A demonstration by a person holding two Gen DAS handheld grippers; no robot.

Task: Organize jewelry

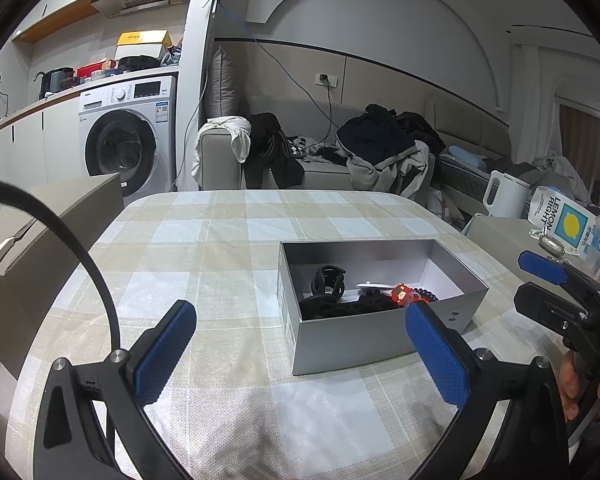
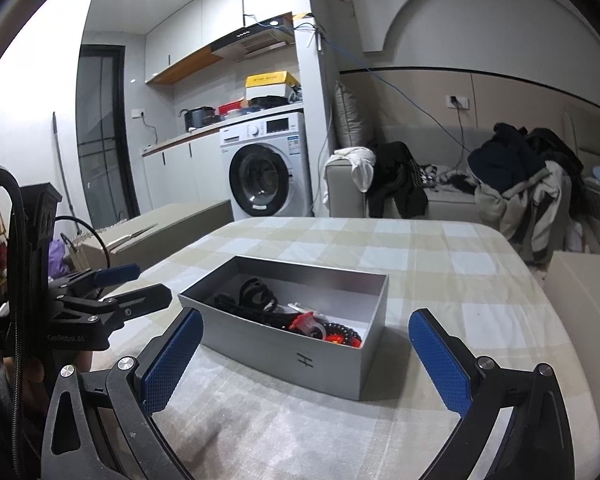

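A grey open box (image 1: 352, 340) stands on the checked tablecloth; it also shows in the right wrist view (image 2: 300, 364). Inside it lie a black hair claw (image 1: 328, 280), black bands (image 1: 352, 306), a red piece (image 1: 404, 294) and a dark bead bracelet (image 2: 344, 330). My left gripper (image 1: 300, 344) is open and empty, held above the cloth in front of the box's left part. My right gripper (image 2: 306, 354) is open and empty, its fingers either side of the box's near wall. Each gripper shows in the other's view, the right (image 1: 540, 280) and the left (image 2: 132, 284).
A cardboard carton (image 1: 40, 232) stands off the table's left edge. A lemon-print bag (image 1: 568, 228) and a white kettle (image 1: 504, 194) stand to the right. A sofa (image 1: 332, 168) with heaped clothes is behind the table, a washing machine (image 1: 124, 136) to its left.
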